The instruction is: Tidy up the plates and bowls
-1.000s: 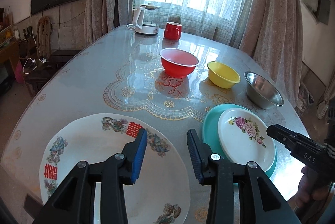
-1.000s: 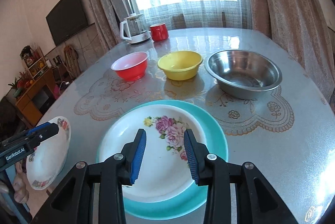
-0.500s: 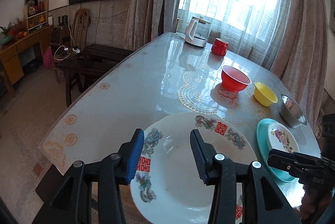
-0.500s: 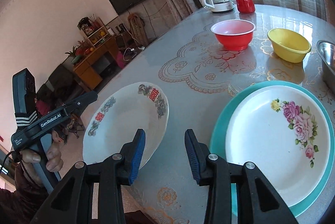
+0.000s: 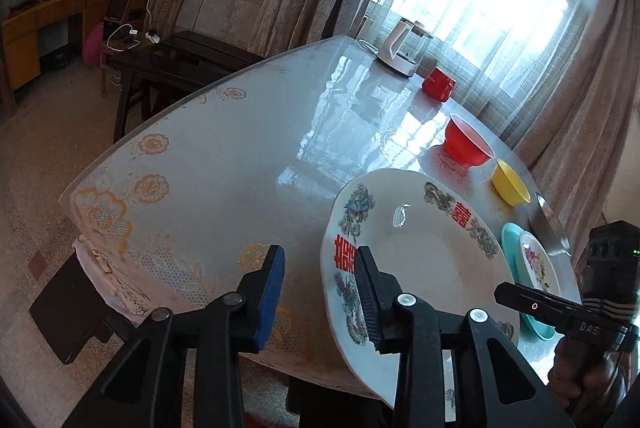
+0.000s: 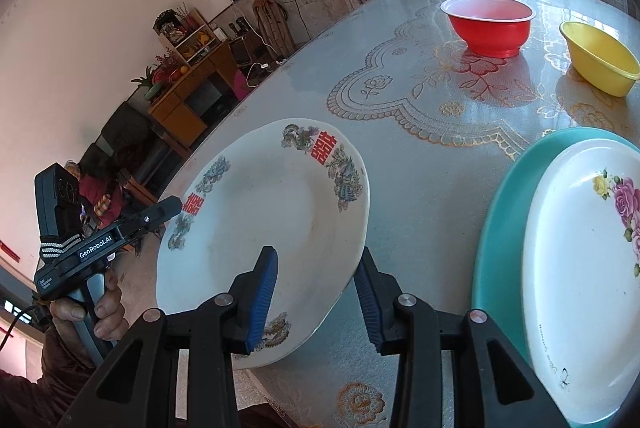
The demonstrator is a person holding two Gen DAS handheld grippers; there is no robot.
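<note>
Both grippers were black, with ribbed blue pads on the finger insides and silver screw heads at the joints. The left gripper (image 6: 172, 205), seen side-on, bore white "GenRobot.AI" lettering, a striped grey band and a trailing black cable. The right gripper (image 5: 504, 294) carried "DAS" lettering, a small red ring and a green light. A dark sleeve (image 6: 36, 384) covered the left wrist.

I hold my left gripper (image 5: 320, 278) angled downward, its jaws closing with blue pads (image 5: 271, 292) facing each other and nothing pressed between them. My right gripper (image 6: 316, 290) also tilts downward, its jaws parted and steady, gripping nothing. My left hand (image 6: 98, 312) wraps the left handle, fingers curled round it. My right hand (image 5: 576, 372) clasps the right handle low at the frame's edge.
</note>
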